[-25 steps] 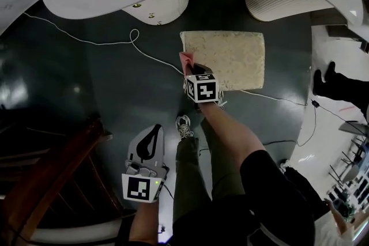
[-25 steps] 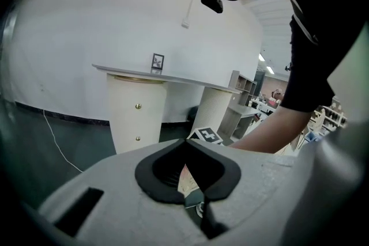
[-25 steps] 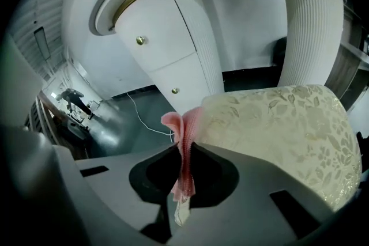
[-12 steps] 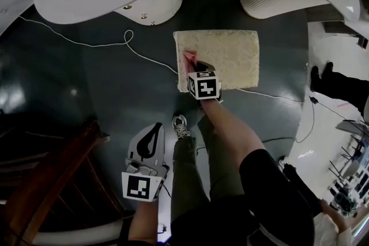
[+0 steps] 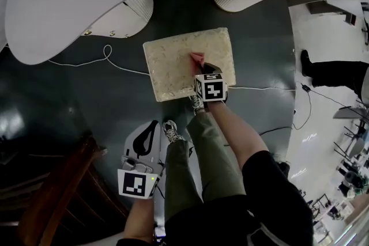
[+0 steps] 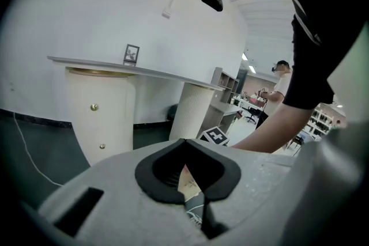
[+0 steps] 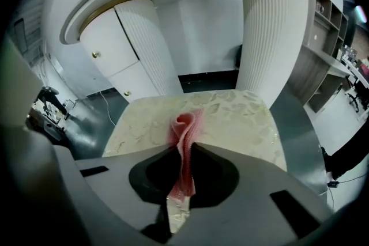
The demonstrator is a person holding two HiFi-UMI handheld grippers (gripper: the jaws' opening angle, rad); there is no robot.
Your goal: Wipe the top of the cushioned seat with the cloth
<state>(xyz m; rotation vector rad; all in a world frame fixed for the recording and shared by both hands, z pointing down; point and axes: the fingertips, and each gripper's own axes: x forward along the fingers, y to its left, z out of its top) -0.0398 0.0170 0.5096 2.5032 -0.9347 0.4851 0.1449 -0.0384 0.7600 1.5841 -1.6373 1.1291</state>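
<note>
Head view: the seat [image 5: 173, 66], a pale square cushion with a faint pattern, is being shown standing on the dark floor [image 5: 86, 101], just ahead of the person's shoes. The right gripper [image 5: 200, 64] is being held over the near right part of the seat's top. A pink cloth [image 5: 197, 57] is being pinched in its jaws, with the free end sticking out past the tips above the cushion. Whether the cloth is touching the fabric cannot be told from this view.

In the right gripper view the cloth [image 7: 185, 138] is being squeezed as a folded, ruffled strip between the two jaws of the right gripper [image 7: 185, 150], which are being pressed onto it. The seat [image 7: 242, 118] is being seen spread out beyond the tips, with a white ribbed column [image 7: 274, 37] behind it.

The left gripper [image 5: 151, 125] is being held low beside the left leg, well apart from the seat and over the floor. In the left gripper view the jaws of the left gripper [image 6: 185, 141] are being pressed together at the tips with nothing caught between them. A thin white cable [image 5: 115, 61] is being seen lying on the floor left of the seat.
</note>
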